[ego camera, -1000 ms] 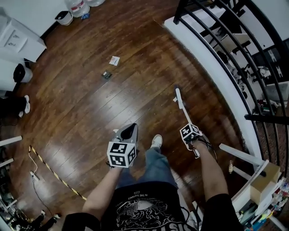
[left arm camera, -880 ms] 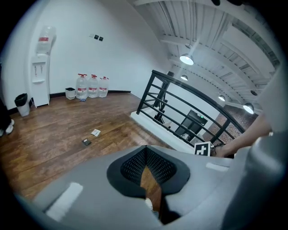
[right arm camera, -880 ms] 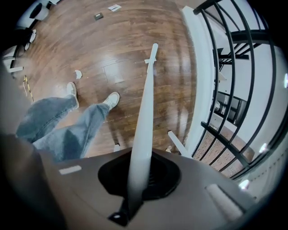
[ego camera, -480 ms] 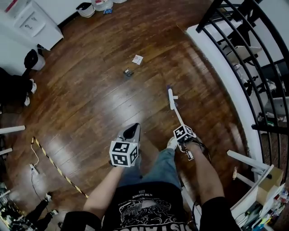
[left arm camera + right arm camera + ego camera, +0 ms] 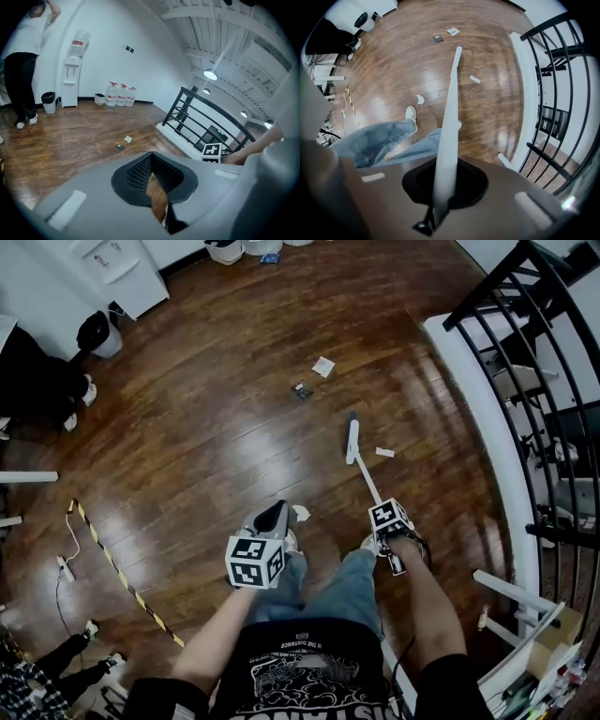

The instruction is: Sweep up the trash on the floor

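1. The right gripper (image 5: 386, 507) has its jaws pinched onto the long white broom handle (image 5: 354, 442). In the right gripper view the handle (image 5: 449, 122) runs straight out from between the pads towards the floor.
2. The left gripper (image 5: 270, 517) carries nothing. Its jaws (image 5: 157, 187) are drawn almost together, with only a sliver of floor showing between them.
3. The trash lies scattered on the glossy dark wooden floor (image 5: 206, 446):
   - a square white paper (image 5: 323, 366) and a small dark flat piece (image 5: 302, 390) lie near each other, beyond the broom's far end;
   - a small white scrap (image 5: 384, 453) lies just beside the handle's far part;
   - a curled white scrap (image 5: 300, 513) lies close to the person's shoe.
4. Handling, as a judgement: the handle looks stiff, smooth and light. Held at one point near its top, it may twist or slide in the pads. A second hold lower down with the free left gripper would steady each stroke.
5. The scraps look very light and flat, so they may skate or flutter on the polished boards. Short, low strokes drawn towards one pile would suit them better than fast swings.
6. The broom's far end shows only a small dark tip. I cannot tell whether it touches the floor.
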The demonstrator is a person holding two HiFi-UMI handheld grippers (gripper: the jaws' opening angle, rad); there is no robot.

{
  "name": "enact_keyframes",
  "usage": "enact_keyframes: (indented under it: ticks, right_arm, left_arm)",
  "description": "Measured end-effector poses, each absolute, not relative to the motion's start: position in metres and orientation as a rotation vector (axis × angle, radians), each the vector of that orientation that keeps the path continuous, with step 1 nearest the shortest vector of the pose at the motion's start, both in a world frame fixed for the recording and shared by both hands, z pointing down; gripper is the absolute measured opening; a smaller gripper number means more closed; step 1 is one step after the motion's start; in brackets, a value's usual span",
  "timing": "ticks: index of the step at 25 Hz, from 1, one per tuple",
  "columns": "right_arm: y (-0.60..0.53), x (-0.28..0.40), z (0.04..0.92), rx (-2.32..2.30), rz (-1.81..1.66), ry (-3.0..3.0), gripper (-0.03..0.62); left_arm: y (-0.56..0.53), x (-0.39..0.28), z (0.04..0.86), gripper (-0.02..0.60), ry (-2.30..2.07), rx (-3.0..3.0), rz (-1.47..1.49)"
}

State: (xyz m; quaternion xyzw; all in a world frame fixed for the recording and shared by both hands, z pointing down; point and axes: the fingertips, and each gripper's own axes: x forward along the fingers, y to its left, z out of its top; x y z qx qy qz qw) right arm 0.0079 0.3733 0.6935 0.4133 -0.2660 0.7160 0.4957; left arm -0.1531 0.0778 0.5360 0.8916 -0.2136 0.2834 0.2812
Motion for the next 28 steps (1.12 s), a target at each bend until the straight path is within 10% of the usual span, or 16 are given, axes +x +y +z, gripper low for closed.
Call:
enact_keyframes:
  ticks: [28]
  right_arm:
    - [0.526, 0.149, 0.686, 1.036, 1.8, -0.326, 0.0]
  left_arm:
    - [0.14, -0.062, 0.539, 0.005, -0.467, 2.424, 0.862]
